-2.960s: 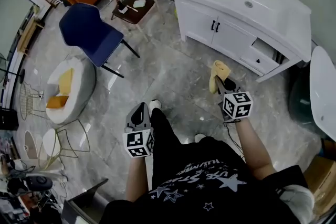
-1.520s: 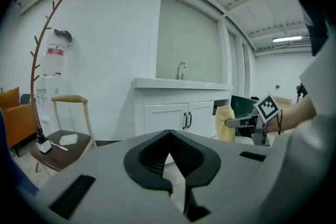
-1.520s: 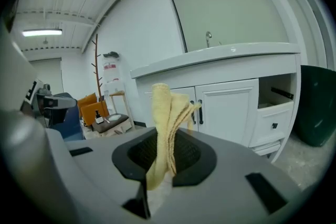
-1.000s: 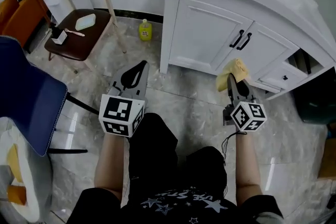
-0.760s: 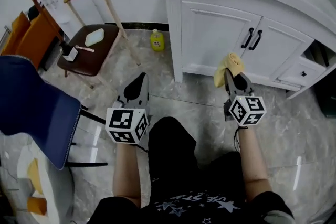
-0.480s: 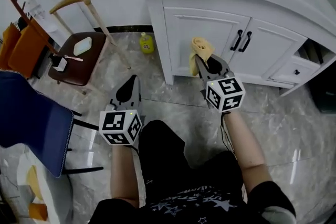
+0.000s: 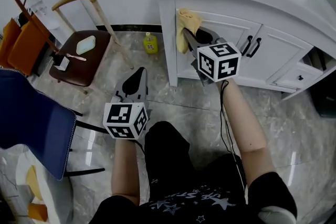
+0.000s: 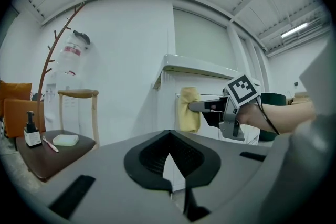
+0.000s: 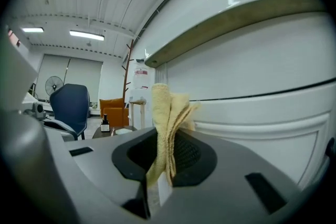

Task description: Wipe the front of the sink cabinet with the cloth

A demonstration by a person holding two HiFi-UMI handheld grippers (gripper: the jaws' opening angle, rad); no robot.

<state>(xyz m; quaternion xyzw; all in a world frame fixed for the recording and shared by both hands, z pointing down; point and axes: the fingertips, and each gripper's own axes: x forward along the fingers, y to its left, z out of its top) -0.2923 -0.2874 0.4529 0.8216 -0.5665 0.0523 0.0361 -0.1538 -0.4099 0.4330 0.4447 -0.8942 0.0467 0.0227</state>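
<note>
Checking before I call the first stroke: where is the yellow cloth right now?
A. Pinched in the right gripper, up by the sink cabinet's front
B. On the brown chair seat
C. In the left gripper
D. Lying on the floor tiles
A: the cloth stands pinched between the jaws of the right gripper, raised near the top of the sink cabinet front.

bare floor (image 7: 169, 98) by cabinet (image 7: 273, 57) (chair (image 7: 79, 55) left)
</note>
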